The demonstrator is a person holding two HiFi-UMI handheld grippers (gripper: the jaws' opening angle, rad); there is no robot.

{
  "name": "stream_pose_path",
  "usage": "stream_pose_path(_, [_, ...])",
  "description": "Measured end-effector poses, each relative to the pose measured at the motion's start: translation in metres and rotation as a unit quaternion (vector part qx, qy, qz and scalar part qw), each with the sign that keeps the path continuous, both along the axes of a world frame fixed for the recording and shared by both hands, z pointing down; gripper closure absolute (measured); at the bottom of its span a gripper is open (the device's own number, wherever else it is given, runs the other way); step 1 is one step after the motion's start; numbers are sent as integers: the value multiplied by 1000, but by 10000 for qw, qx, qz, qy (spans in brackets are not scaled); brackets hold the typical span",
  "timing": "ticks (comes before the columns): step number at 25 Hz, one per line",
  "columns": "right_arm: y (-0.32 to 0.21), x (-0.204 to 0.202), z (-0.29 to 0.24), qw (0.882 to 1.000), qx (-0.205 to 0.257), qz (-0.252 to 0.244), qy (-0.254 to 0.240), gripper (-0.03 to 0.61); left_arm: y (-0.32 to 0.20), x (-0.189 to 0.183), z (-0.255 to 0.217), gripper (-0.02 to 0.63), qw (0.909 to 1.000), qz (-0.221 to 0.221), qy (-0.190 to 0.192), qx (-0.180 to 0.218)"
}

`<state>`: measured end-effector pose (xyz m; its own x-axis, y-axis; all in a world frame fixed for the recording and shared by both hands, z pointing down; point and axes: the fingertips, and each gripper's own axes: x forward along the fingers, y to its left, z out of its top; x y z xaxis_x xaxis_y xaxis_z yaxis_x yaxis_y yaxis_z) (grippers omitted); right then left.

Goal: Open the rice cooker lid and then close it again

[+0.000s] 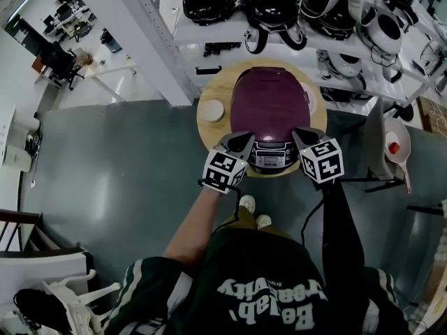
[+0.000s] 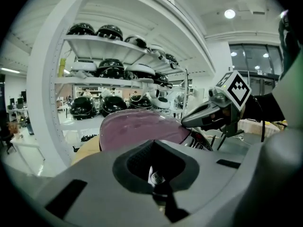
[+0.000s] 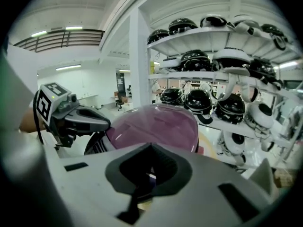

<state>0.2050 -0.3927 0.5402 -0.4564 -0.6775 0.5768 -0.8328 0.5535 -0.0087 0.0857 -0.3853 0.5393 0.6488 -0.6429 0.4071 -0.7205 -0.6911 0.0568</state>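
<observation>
one rice cooker (image 1: 271, 152) on round tabletop (image 1: 216, 82), purple lid (image 1: 269, 93) down. two grippers at cooker front: left gripper (image 1: 242, 141) by its left corner, right gripper (image 1: 302, 137) by its right corner, both jaws closed together. one white disc (image 1: 211, 110) left of cooker.

The round rice cooker (image 1: 269, 100) has a shiny dark purple lid, and its front panel (image 1: 271, 155) is black and silver. The round wooden table (image 1: 208, 86) is light tan. The left gripper (image 1: 246, 139) and the right gripper (image 1: 297, 134) are grey, and each has a cube with black-and-white square patterns. The smooth floor (image 1: 126, 180) is dark grey-green. The helmets (image 1: 208, 2) are glossy black, though some are white. The shelf rack (image 1: 167, 54) is white.
</observation>
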Motion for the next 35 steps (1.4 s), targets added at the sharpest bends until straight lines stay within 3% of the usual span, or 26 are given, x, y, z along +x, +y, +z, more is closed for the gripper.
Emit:
stream_pose_path(4, [-2,-3,3,9989,-23,-2,472,575,-2,1,2,614,9997,-134,-215,20])
stream_pose_path(10, [-2,0,2,9998,-69,137,157,575,-2,1,2,614,9995,-316,-34,29])
stream_pose_path(15, [-1,0,3,9993,257,194,202,575,-1,0,4,614,9986,-440,-80,288])
stream_pose_path(19, [-1,0,-17,9976,590,351,-66,575,3,2,0,614,9985,-379,-102,378])
stream_pose_path(27, [10,14,-69,9855,1434,716,-564,575,8,-1,-45,614,9931,-563,-70,1027])
stream_pose_path(35, [29,28,-103,9732,2017,863,-685,575,18,-7,-109,614,9781,-963,11,1845])
